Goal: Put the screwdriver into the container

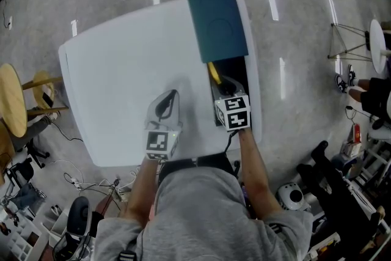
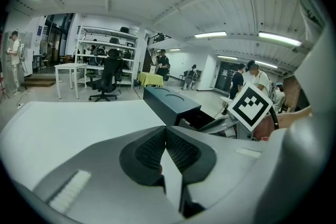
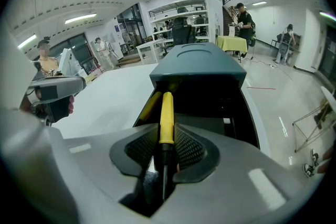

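The screwdriver [image 3: 166,115], with a yellow handle and a dark shaft, lies lengthwise between the pads of my right gripper [image 3: 166,136]. Its handle points out over the open black container [image 3: 210,107]. The pads flank it, with a slim gap on the left side, so the jaws stand open. In the head view the right gripper [image 1: 227,85] hangs over the container's near end [image 1: 235,73] and a bit of yellow handle [image 1: 214,73] shows. My left gripper [image 1: 166,104] rests over the white table, shut on nothing, its pads [image 2: 152,149] meeting at the tips.
A teal lid [image 1: 217,22] covers the container's far half. The white table [image 1: 122,70] stretches left of it. Round wooden stools [image 1: 12,101] stand at the left, and cables and gear lie on the floor near the person's feet. People stand far off in the room.
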`<state>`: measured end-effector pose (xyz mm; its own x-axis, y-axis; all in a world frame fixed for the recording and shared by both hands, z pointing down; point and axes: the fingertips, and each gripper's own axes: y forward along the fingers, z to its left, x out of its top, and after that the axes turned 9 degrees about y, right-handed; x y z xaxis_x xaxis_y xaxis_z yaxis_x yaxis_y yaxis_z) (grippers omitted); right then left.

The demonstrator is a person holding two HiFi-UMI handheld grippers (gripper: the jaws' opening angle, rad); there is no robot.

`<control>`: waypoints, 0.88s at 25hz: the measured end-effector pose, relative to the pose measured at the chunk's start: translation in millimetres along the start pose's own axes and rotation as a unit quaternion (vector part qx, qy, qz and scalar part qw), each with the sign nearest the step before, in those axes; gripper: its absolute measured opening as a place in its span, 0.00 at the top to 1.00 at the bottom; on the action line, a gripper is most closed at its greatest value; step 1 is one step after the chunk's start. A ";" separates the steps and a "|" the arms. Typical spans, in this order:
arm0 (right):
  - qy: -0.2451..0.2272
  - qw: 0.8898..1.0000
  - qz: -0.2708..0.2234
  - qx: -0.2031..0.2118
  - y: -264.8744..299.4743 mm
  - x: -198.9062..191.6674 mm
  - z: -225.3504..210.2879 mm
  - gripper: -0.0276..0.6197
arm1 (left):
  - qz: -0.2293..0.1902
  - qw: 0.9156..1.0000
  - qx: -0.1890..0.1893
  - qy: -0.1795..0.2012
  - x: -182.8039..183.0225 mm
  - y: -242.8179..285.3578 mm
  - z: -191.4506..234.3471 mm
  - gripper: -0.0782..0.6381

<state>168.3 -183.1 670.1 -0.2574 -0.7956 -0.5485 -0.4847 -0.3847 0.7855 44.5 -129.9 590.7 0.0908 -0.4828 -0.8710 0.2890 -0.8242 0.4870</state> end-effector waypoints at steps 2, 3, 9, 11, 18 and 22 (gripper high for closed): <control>0.000 1.000 -0.005 -0.003 -3.3 0.9 -0.6 0.80 | -0.004 1.000 0.002 0.002 2.3 -2.1 1.5 0.88; -0.001 1.000 -0.007 -0.005 -5.3 1.3 -0.7 0.80 | -0.007 1.000 0.003 0.003 4.2 -3.4 2.4 0.88; 0.000 0.999 -0.030 -0.015 -19.3 7.9 5.4 0.80 | -0.020 1.000 0.000 0.013 13.4 -12.6 6.3 0.88; 0.001 0.999 -0.041 -0.016 -28.1 12.8 8.8 0.80 | -0.026 1.000 -0.001 0.017 20.5 -16.6 5.3 0.88; -0.009 0.994 -0.107 -0.019 -69.1 45.1 24.3 0.82 | -0.057 0.998 0.000 0.037 47.1 -35.7 4.5 0.88; -0.019 0.989 -0.145 -0.012 -94.8 61.4 40.7 0.83 | -0.080 0.996 0.005 0.044 66.6 -53.1 4.9 0.88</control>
<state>164.4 -176.4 550.3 -0.1419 -0.6320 -0.7618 -0.5223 -0.6060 0.6000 30.6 -119.8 507.1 0.1281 -0.3176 -0.9395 0.2977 -0.8913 0.3419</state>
